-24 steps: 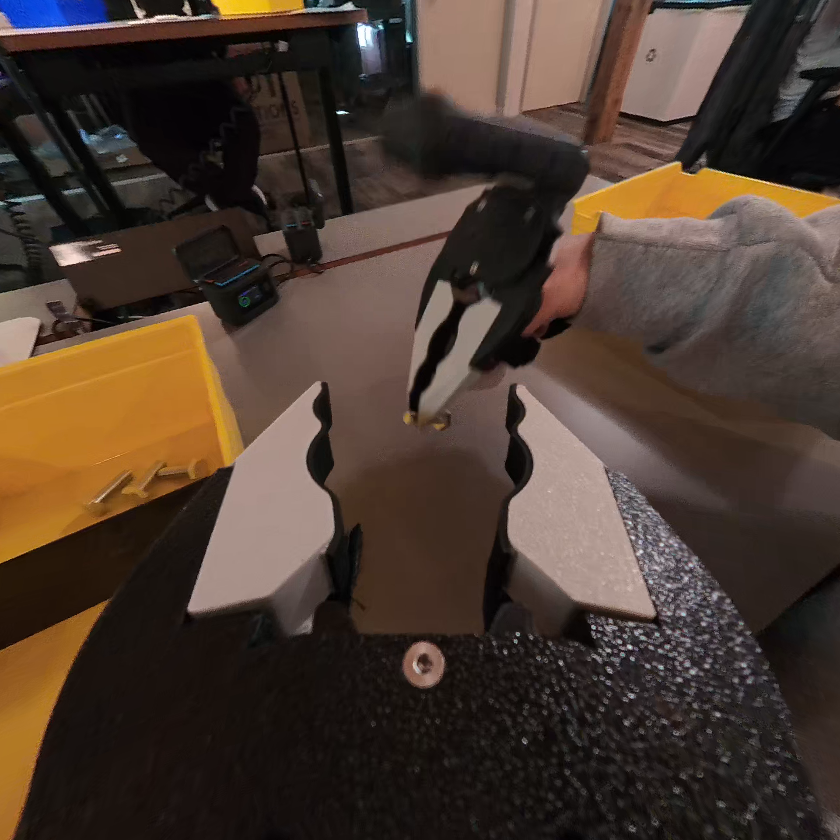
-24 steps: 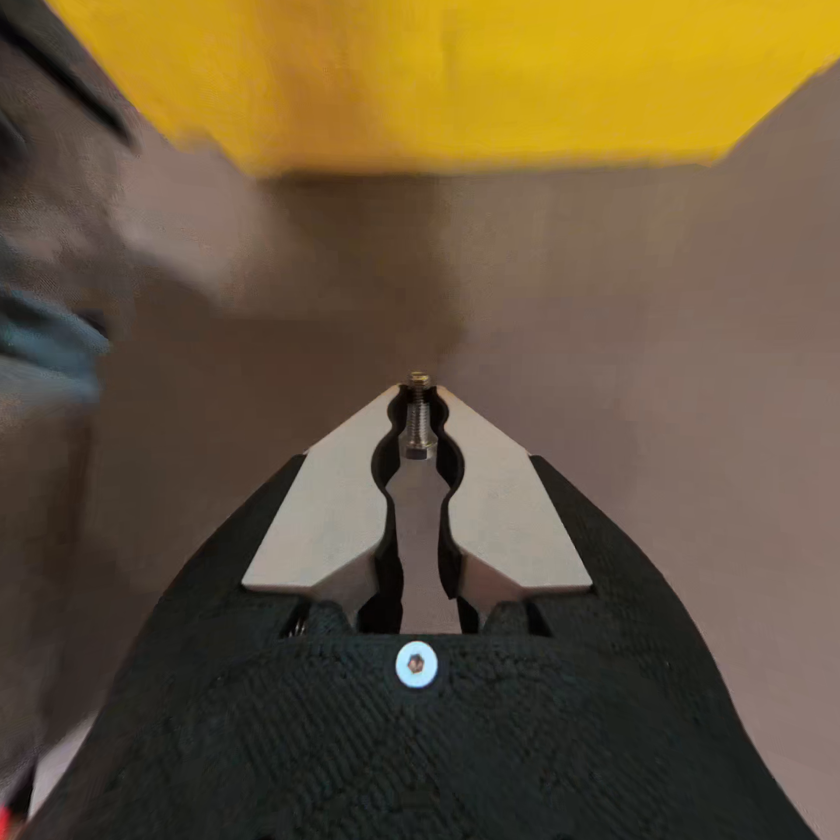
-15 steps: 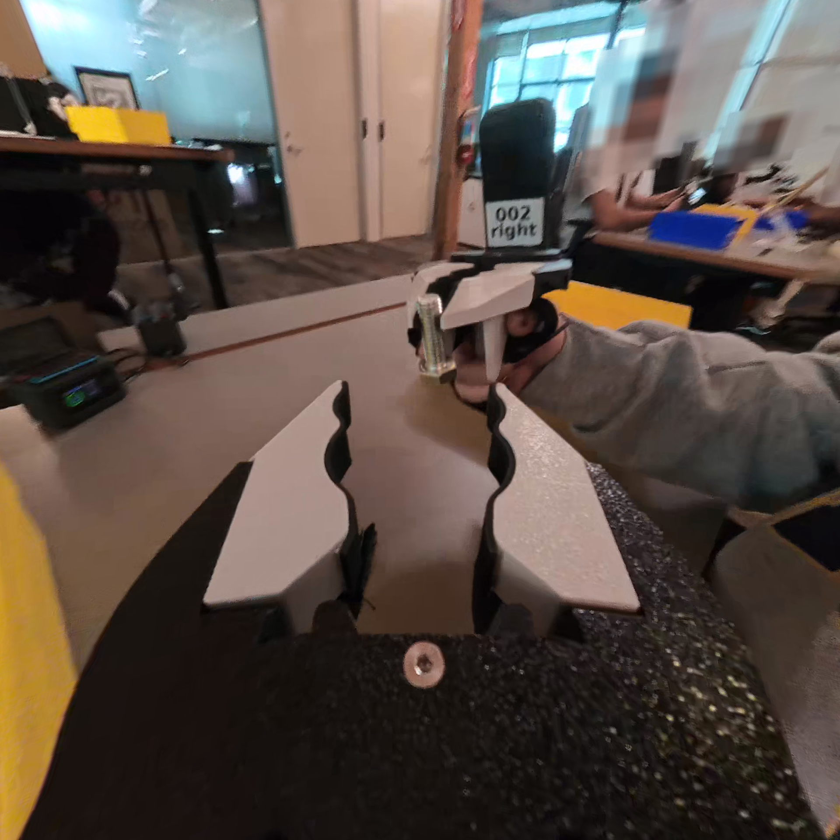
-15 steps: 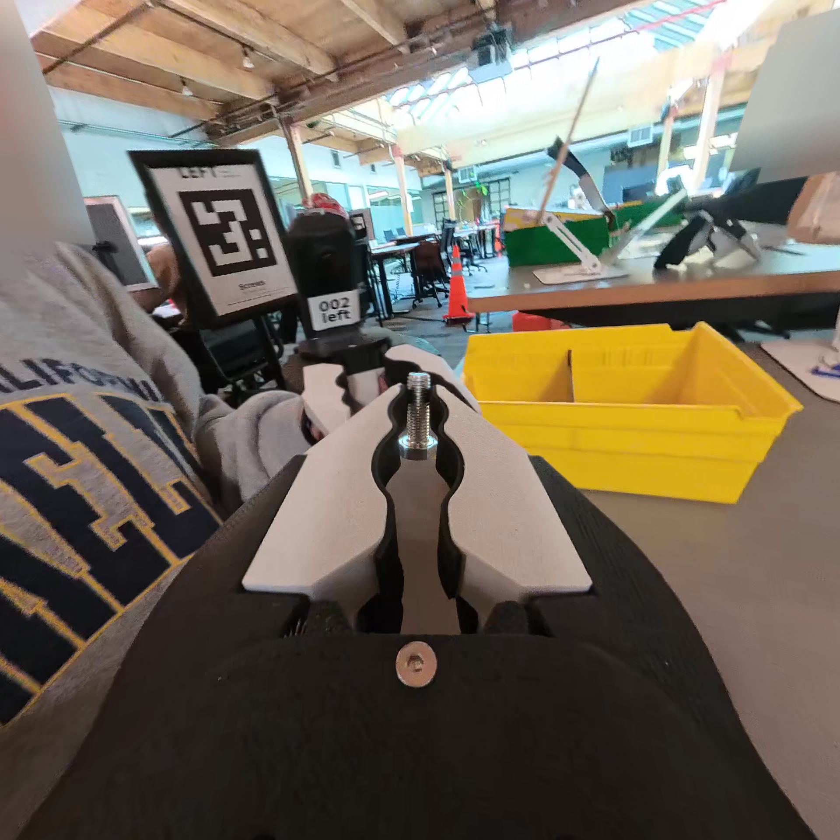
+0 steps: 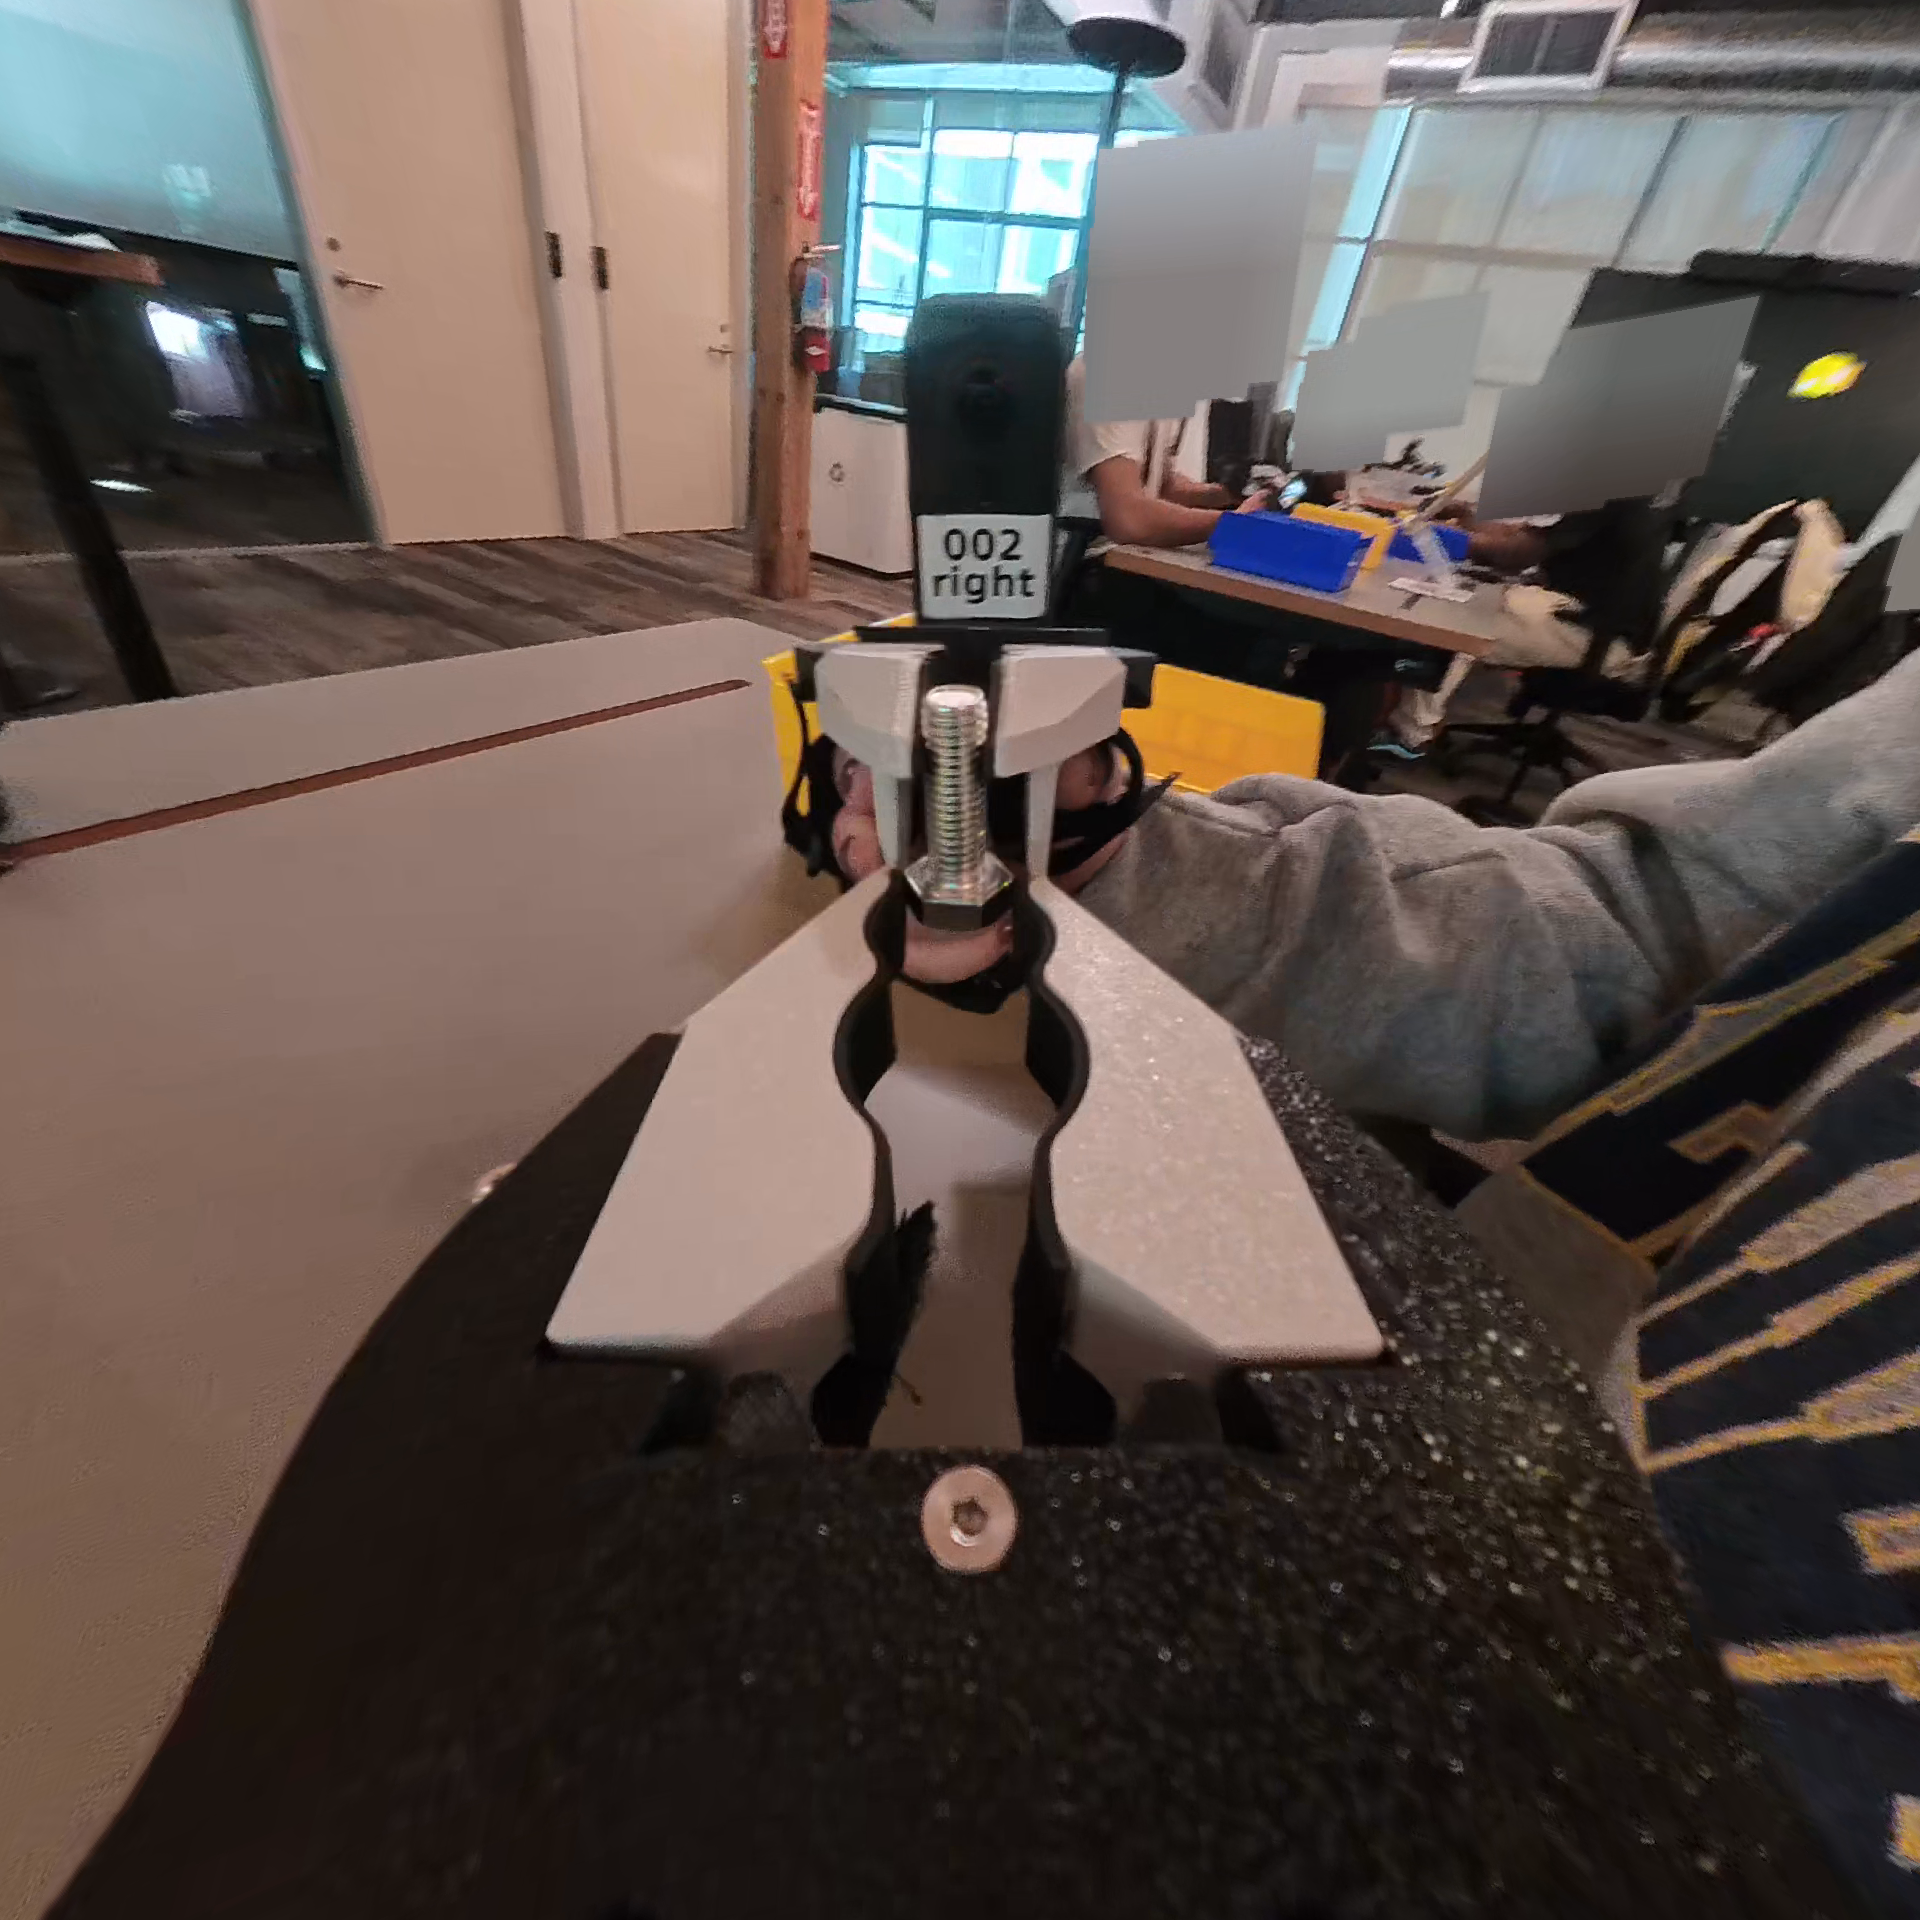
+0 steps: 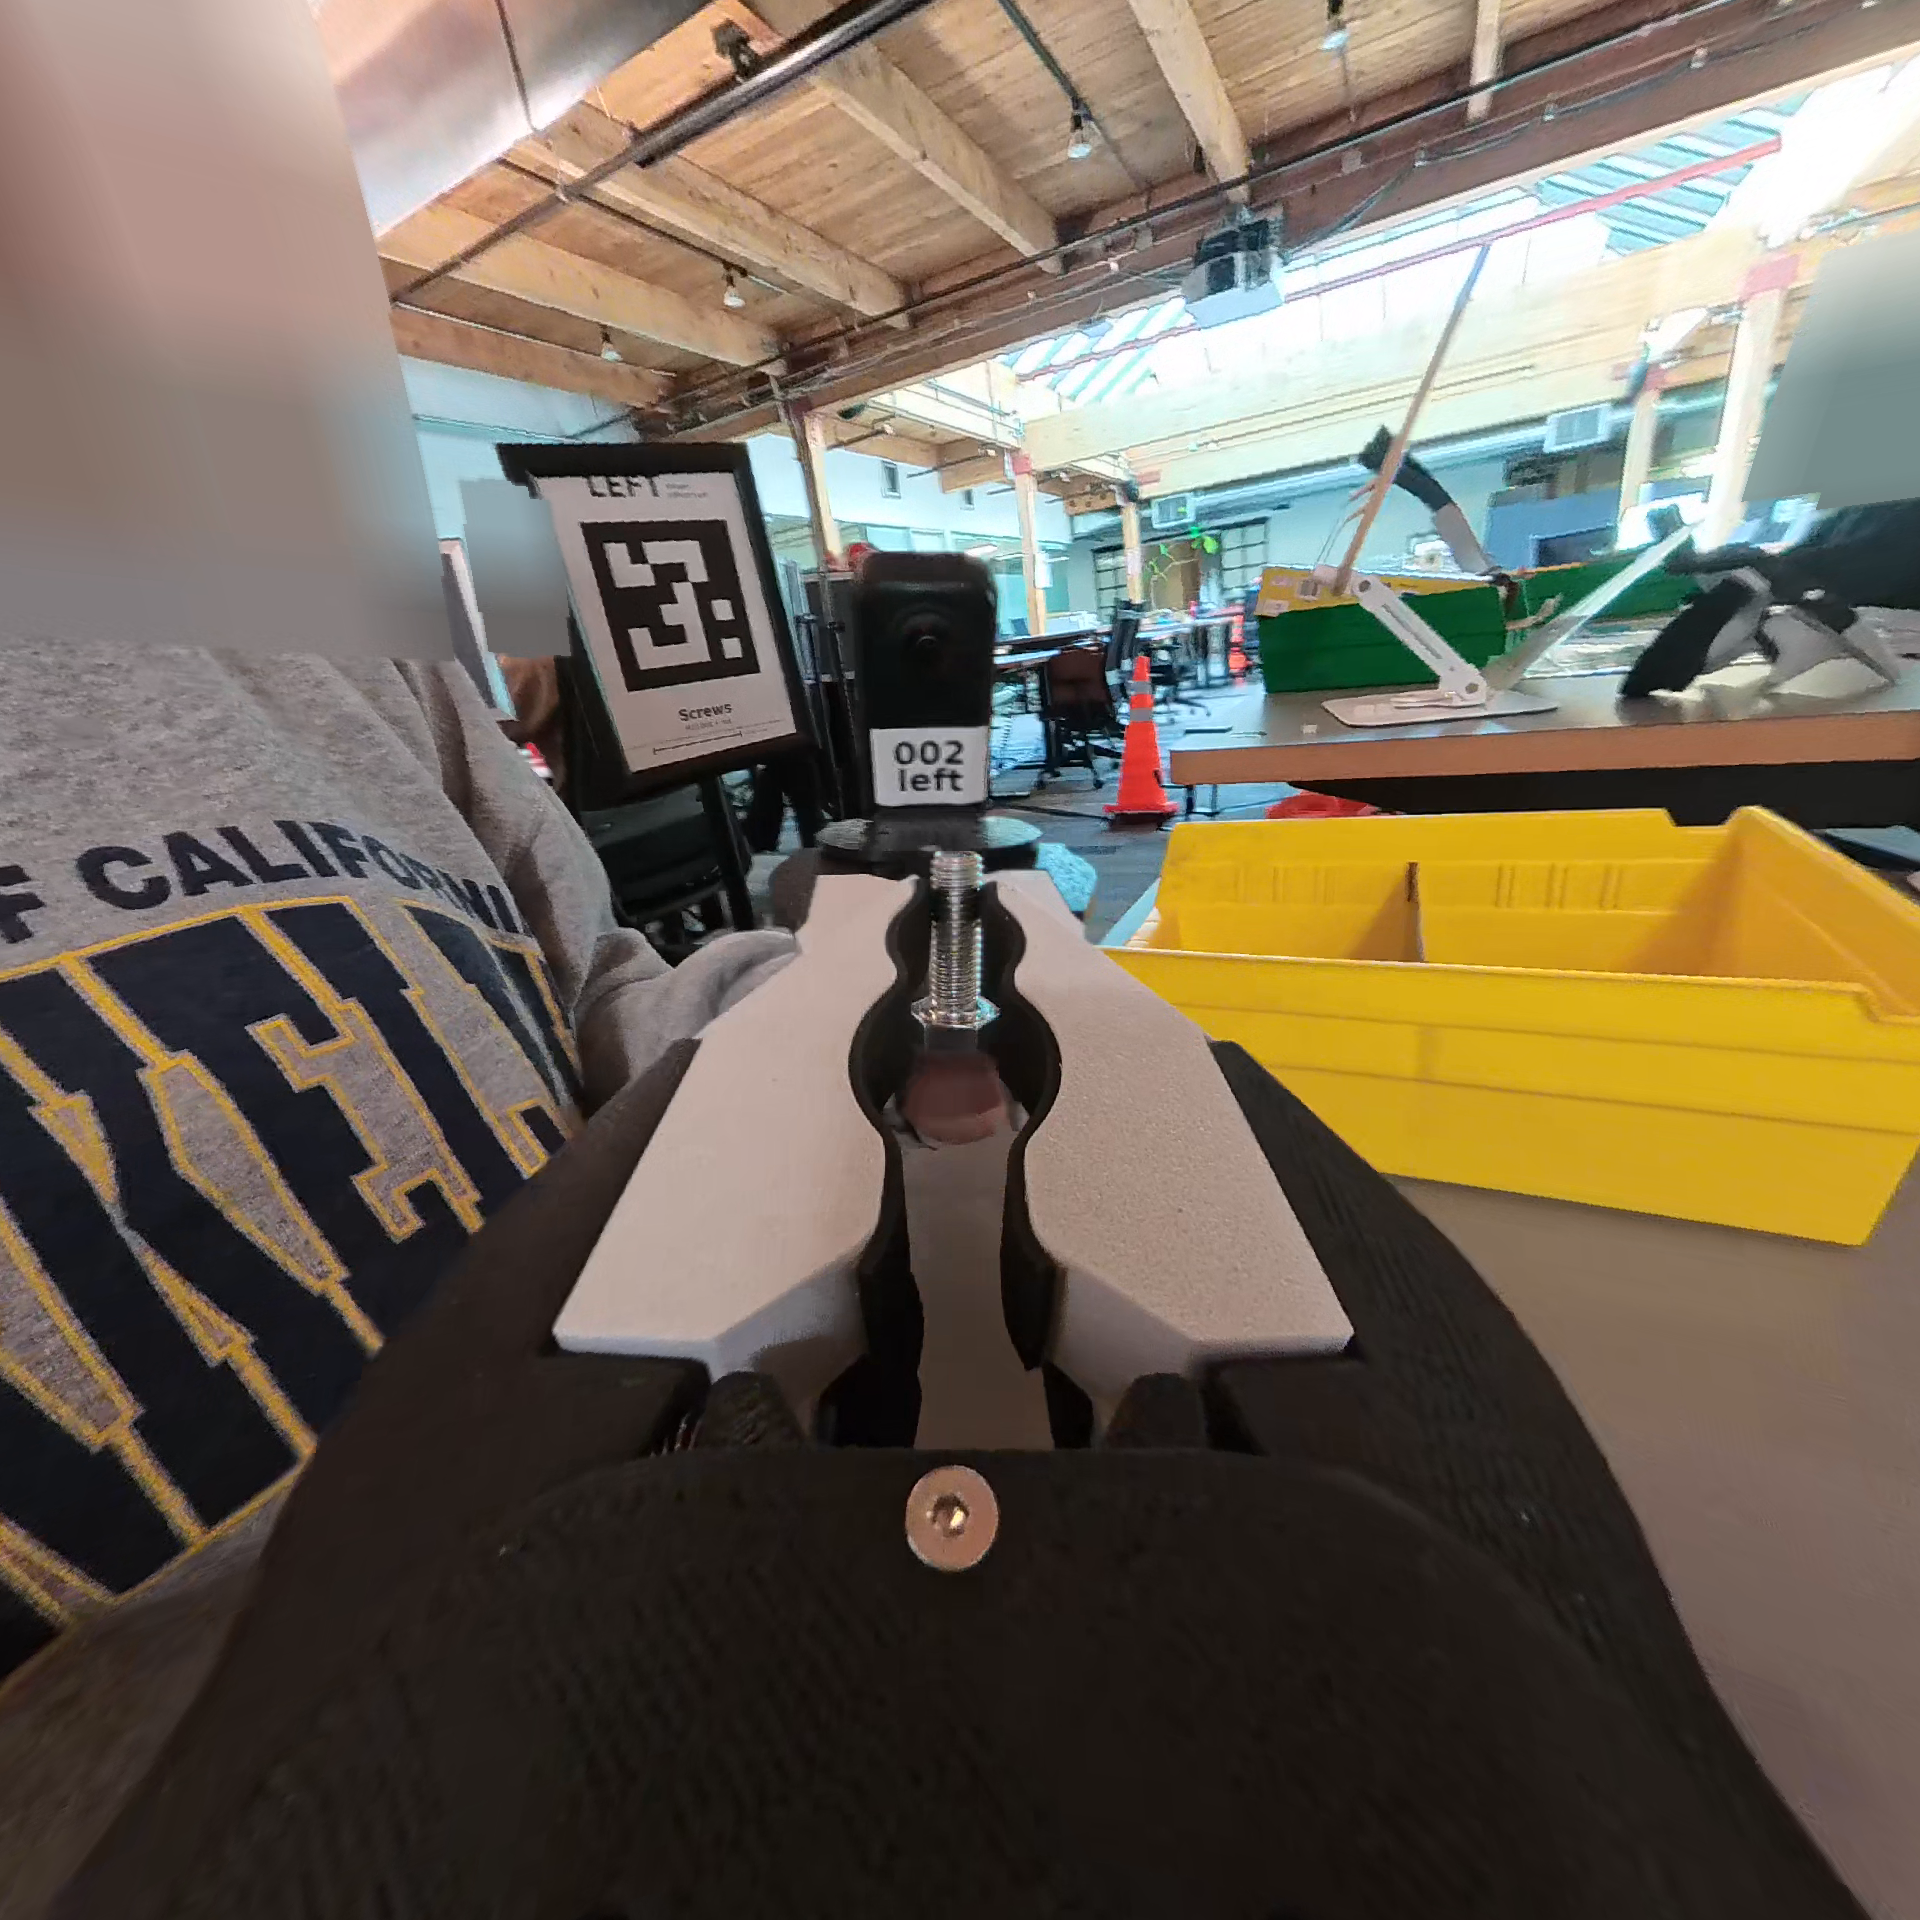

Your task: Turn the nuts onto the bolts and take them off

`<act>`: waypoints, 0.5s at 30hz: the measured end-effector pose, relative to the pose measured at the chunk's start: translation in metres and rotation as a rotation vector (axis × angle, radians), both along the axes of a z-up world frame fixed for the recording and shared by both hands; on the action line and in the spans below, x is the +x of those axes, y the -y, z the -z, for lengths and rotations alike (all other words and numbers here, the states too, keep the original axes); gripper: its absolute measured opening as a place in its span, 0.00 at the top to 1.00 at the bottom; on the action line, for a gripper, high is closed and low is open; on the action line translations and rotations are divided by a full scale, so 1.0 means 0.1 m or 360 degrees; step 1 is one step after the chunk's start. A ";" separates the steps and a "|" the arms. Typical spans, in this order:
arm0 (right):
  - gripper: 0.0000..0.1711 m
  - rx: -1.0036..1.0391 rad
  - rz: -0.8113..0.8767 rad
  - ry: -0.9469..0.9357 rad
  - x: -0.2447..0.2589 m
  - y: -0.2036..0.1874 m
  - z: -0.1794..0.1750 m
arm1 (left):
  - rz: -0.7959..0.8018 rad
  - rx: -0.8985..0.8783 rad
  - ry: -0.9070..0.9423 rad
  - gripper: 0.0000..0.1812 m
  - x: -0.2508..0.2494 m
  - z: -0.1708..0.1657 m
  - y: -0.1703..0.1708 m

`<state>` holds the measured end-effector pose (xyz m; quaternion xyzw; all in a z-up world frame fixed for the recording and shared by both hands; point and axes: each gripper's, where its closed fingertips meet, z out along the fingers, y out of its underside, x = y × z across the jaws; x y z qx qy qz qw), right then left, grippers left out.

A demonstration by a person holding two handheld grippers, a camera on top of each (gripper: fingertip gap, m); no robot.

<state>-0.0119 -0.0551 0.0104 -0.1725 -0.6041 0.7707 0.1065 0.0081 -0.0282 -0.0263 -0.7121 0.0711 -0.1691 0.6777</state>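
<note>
A silver bolt [image 5: 956,790] stands upright, crosswise to the fingers of my right gripper [image 5: 956,727]. That gripper faces the left wrist camera and is shut on the threaded shaft. My left gripper [image 5: 956,896] is closed in from the front, its tips against the hex nut [image 5: 958,896] at the bolt's lower end. In the right wrist view the bolt [image 6: 954,935] rises between the tips of my right gripper [image 6: 954,909], with the nut [image 6: 954,1013] showing in the first notch. The left gripper's fingertips are hidden there; only its black camera body [image 6: 923,665] shows behind.
A yellow bin [image 6: 1558,1049] with a divider stands on the grey table [image 5: 312,987], right of the right gripper. Another yellow bin [image 5: 1216,717] sits behind the right gripper. The person's grey sleeve [image 5: 1455,935] and sweatshirt [image 6: 208,987] are close by. A framed marker sign [image 6: 665,592] stands behind.
The right gripper lifted the bolt from the table and turned to face the left one. The left gripper, wide open before, has moved in and closed on the nut.
</note>
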 end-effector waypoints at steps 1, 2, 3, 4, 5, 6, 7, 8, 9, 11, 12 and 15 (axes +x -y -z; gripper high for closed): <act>0.96 -0.0018 -0.0046 0.0012 0.02 0.01 0.01 | 0.0054 0.0005 0.0050 0.90 0.03 0.00 0.02; 0.96 -0.0037 -0.0107 0.0029 0.06 0.02 0.02 | 0.0126 0.0016 0.0105 0.90 0.06 0.00 0.04; 0.96 -0.0051 -0.0175 0.0051 0.09 0.03 0.03 | 0.0201 0.0031 0.0172 0.90 0.10 -0.02 0.07; 0.96 -0.0062 -0.0235 0.0066 0.12 0.05 0.04 | 0.0274 0.0039 0.0227 0.90 0.13 -0.04 0.10; 0.96 -0.0074 -0.0289 0.0078 0.15 0.07 0.04 | 0.0327 0.0046 0.0241 0.90 0.16 -0.03 0.12; 0.96 -0.0080 -0.0327 0.0088 0.17 0.09 0.05 | 0.0357 0.0050 0.0229 0.90 0.18 -0.02 0.13; 0.96 -0.0089 -0.0344 0.0094 0.17 0.10 0.05 | 0.0354 0.0058 0.0218 0.90 0.17 -0.02 0.14; 0.96 -0.0101 -0.0329 0.0098 0.15 0.09 0.05 | 0.0332 0.0076 0.0211 0.91 0.14 -0.01 0.14; 0.95 -0.0112 -0.0266 0.0106 0.09 0.04 0.06 | 0.0270 0.0092 0.0204 0.91 0.06 0.00 0.13; 0.89 -0.0118 0.0116 0.0205 -0.24 -0.24 0.16 | 0.0040 0.0081 0.0162 0.91 -0.19 0.11 0.12; 0.85 -0.0010 0.0398 0.0299 -0.45 -0.45 0.35 | -0.0146 0.0042 0.0094 0.91 -0.37 0.21 0.10; 0.81 0.0672 0.0941 0.0621 -0.77 -0.90 1.19 | -0.0626 -0.0104 -0.0184 0.91 -0.81 0.50 0.09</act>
